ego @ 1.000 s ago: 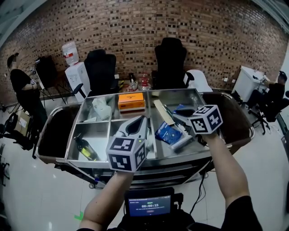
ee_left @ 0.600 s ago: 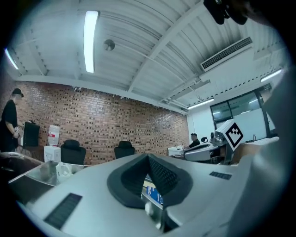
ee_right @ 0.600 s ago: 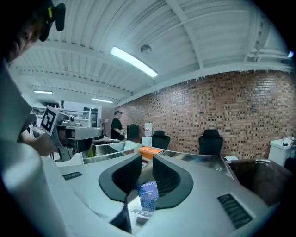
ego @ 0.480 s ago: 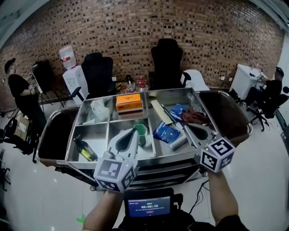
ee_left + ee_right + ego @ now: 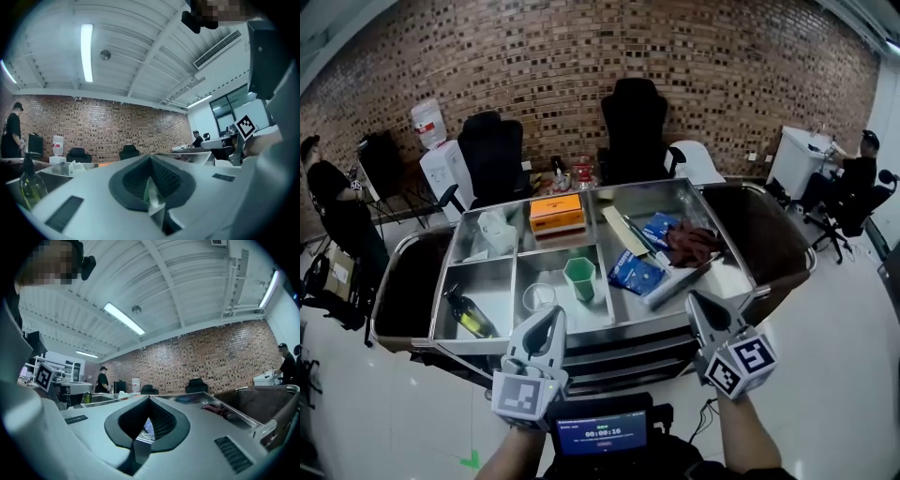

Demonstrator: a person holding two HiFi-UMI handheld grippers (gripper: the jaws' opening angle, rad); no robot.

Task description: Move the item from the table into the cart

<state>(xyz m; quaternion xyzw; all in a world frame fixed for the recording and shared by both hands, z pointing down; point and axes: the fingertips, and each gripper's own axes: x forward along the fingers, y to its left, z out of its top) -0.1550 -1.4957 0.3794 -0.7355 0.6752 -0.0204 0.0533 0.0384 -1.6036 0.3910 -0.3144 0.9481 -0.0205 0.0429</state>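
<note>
Moved: both claws are now hanging back from the cart (image 5: 628, 326), nearer my body than in the earlier head views, where they were reaching over its compartments. The green cup (image 5: 579, 278), which the left claw (image 5: 551, 313) was covering a second ago, is now standing free.

Left claw: its tips are pressing together and pinching nothing. In the left gripper view the cup is only showing through the opening behind the tips, well apart from them.

Right claw (image 5: 692, 298): it is also pressed together and carrying nothing, and pointing at the cart's right side.

Cup's place: it is standing in the middle front compartment of the cart, just beside a clear glass (image 5: 539, 297). A bottle (image 5: 467, 314) is lying in the compartment to its left and a blue pouch (image 5: 635, 272) in the one to its right.

Progress: I am judging this cup as already delivered, since it is resting inside the cart with neither claw on it.

Handling: I am expecting a light, thin-walled plastic cup, stiff enough to lift but likely to flex or slip under a hard squeeze. It should also tip easily if nudged.

Where to hold: I am favouring a pinch on the rim, one jaw inside and one outside, or a gentle pinch across the upper wall.

Pointing: the cup is standing upright with its mouth facing up and its narrower base down.

Long axis: it is running vertically, so a level claw would be meeting the wall square on.
</note>
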